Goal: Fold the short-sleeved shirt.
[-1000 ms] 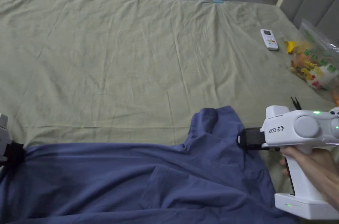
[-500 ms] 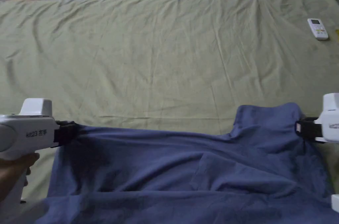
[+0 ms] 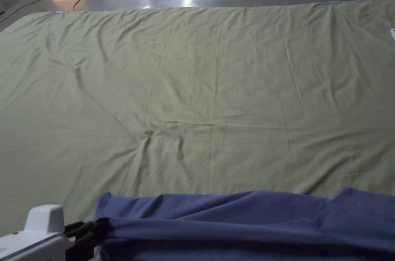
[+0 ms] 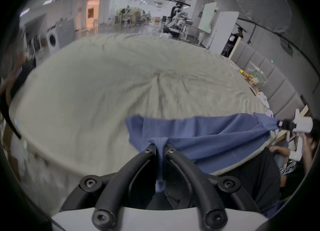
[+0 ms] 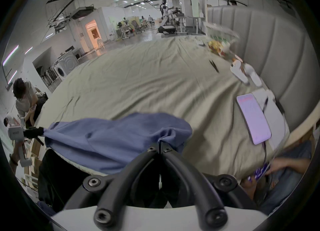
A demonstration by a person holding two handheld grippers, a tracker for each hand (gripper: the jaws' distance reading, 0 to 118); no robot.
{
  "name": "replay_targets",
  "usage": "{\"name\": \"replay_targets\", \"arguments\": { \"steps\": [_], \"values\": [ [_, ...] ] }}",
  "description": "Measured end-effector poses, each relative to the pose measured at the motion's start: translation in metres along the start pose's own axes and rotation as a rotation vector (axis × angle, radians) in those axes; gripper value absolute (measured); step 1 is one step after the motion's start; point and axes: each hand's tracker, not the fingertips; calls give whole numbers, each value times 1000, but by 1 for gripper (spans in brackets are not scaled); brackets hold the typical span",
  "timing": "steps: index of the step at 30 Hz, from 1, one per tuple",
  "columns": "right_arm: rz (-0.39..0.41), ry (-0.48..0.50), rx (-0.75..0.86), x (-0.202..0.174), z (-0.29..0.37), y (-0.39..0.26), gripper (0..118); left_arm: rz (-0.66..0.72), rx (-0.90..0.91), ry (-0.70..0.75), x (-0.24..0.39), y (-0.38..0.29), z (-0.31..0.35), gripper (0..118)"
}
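A blue short-sleeved shirt (image 3: 247, 215) lies stretched sideways along the near edge of an olive-green bed sheet (image 3: 193, 92). In the head view my left gripper (image 3: 86, 231) at the bottom left is shut on the shirt's left end. The left gripper view shows its jaws (image 4: 160, 148) pinching a bunched fold of the blue shirt (image 4: 199, 137), with the right gripper (image 4: 284, 124) far off on the shirt's other end. In the right gripper view, my right gripper (image 5: 160, 145) is shut on a fold of the shirt (image 5: 112, 135).
A phone (image 5: 252, 118) with a lit screen lies on the sheet to the right, near a padded headboard (image 5: 259, 43). White bottles (image 5: 242, 73), a bag of snacks (image 5: 218, 47) and a dark clip (image 5: 213, 65) lie farther back. A person (image 5: 24, 96) sits beyond the bed's left side.
The head camera has swung left and up, so the shirt now sits lower in the picture. Both grippers still hold the shirt's ends, and the shirt looks pulled tighter into a narrow band.
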Motion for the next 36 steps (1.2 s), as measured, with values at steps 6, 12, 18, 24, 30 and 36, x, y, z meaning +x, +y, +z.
{"name": "replay_targets", "arguments": {
  "steps": [6,12,18,24,30,36],
  "values": [
    [-35,-12,-27,6,-24,-18,1,-14,-6,11,-10,-17,-18,15],
    [17,-69,29,4,-18,-18,67,-39,179,105,-7,-8,13,95],
    [42,-22,314,-27,59,1,67,-121,502,173,42,19,111,95],
    [96,64,654,-92,138,6,67,-228,756,166,111,17,188,95],
    [170,127,787,-137,164,7,67,-367,886,286,164,-7,202,86],
    [274,87,776,-157,160,1,13,-355,839,174,175,-3,201,9]
  ]
}}
